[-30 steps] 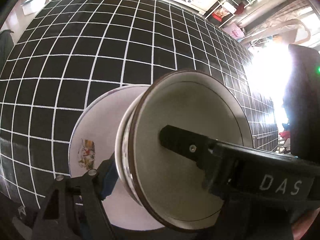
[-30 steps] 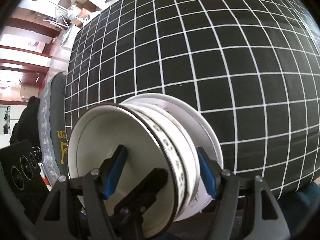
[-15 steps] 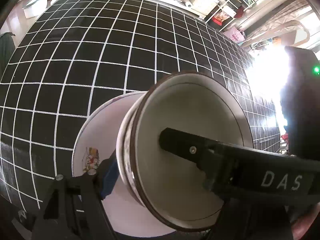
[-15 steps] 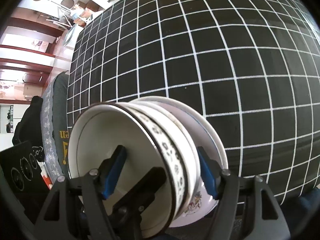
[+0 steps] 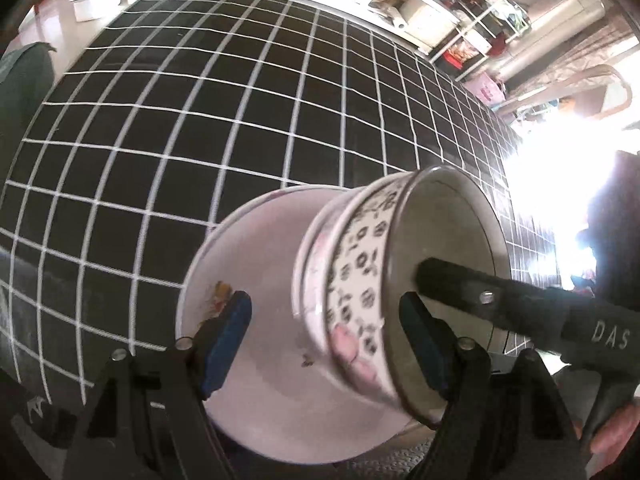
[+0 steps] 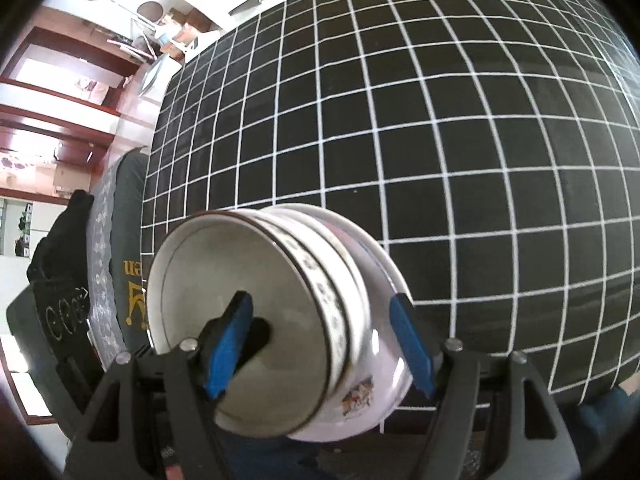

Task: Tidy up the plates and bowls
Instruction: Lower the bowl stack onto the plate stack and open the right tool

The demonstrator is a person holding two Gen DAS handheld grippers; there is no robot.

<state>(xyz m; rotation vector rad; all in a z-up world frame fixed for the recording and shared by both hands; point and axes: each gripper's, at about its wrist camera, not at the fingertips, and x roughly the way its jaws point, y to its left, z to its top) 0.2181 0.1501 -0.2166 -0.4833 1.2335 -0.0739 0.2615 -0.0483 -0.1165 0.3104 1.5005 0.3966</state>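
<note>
Over the gridded cloth [image 6: 400,120], two bowls [image 6: 320,280], one plate [image 6: 384,360]

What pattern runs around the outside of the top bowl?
Small dark flower-like marks on white around the top bowl, with a dark rim; clearest in the left wrist view.

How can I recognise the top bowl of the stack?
Find the black cloth with white grid lines; at its near edge a white plate carries stacked bowls. The top bowl has a thin dark rim and a band of black marks outside.

black gridded tablecloth [image 5: 248,120], white tub [image 5: 98,0], cluttered shelves [image 5: 472,20]
</note>
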